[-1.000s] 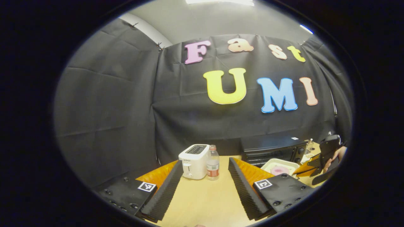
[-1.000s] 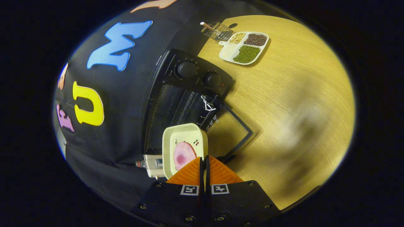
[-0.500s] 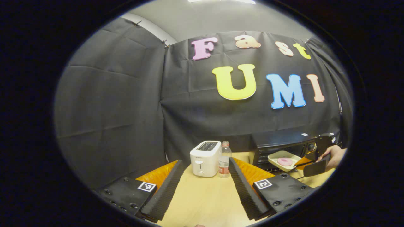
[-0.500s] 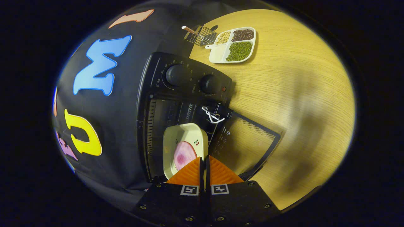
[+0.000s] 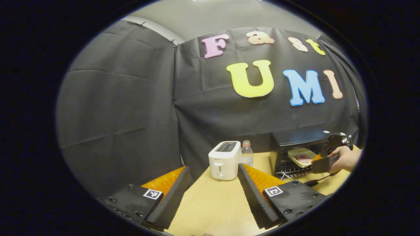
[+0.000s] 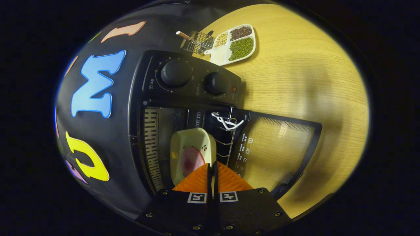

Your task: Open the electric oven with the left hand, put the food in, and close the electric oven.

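Right gripper view shows the pale wooden table (image 6: 295, 65) under your black electric oven (image 6: 190, 82), whose glass door (image 6: 279, 147) lies folded down and open. Inside the oven mouth sits the cream rectangular dish (image 6: 192, 142) carrying a pink slice of food (image 6: 191, 160), partly over the wire rack (image 6: 226, 144). Your right gripper (image 6: 211, 170) has its jaws pressed nearly together on the dish's near rim. Behind the oven rests a white divided tray of beans (image 6: 234, 46).

Left gripper view shows your left gripper (image 5: 210, 183) held wide apart, gripping nothing, above the table, facing a white toaster (image 5: 224, 160) and a clear plastic bottle (image 5: 246, 154) just beside it.
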Motion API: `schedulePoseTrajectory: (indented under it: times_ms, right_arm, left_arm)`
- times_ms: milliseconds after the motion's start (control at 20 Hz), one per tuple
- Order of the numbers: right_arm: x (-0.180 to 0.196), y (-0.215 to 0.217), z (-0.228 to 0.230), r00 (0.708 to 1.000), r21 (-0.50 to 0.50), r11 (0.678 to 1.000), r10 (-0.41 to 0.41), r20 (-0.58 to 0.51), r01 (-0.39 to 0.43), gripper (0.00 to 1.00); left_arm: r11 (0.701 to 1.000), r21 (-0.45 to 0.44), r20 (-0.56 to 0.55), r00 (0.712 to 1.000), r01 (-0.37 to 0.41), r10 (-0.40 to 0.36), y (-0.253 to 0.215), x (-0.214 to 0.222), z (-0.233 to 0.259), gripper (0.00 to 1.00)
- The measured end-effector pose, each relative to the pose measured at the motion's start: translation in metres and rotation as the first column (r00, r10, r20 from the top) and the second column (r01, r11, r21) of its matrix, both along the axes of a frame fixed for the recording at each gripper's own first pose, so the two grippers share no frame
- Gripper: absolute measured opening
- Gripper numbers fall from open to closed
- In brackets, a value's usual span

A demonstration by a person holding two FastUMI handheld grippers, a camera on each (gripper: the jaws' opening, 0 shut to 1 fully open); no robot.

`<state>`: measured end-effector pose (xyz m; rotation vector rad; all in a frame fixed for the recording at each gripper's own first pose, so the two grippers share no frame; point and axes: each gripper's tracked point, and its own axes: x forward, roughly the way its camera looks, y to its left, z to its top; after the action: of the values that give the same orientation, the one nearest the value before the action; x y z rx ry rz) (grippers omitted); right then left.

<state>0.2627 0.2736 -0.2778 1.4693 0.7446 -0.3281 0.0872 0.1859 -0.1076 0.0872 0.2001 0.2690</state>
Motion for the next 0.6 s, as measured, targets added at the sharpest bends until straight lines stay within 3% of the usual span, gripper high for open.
schedulePoseTrajectory:
  times_ms: [100,350,500,600]
  right_arm:
    - [0.010,-0.001,0.000,1.000,-0.016,1.000,-0.025,0.001,0.025,0.01]
    - [0.029,0.000,0.003,0.997,0.013,0.998,-0.067,0.025,0.067,0.02]
    - [0.027,0.023,0.013,0.998,0.109,0.994,-0.030,0.055,0.024,0.10]
    - [0.019,0.019,0.025,0.995,0.107,0.994,-0.001,0.104,-0.010,0.10]
  left_arm:
    - [1.000,-0.001,-0.006,1.000,-0.005,0.005,0.003,0.000,-0.003,1.00]
    - [1.000,-0.017,-0.013,1.000,-0.017,0.017,0.006,0.004,-0.008,0.97]
    - [1.000,-0.028,-0.010,1.000,0.001,-0.001,-0.001,0.010,-0.011,0.97]
    - [0.999,-0.039,-0.007,1.000,0.023,-0.024,-0.011,0.015,-0.011,0.97]
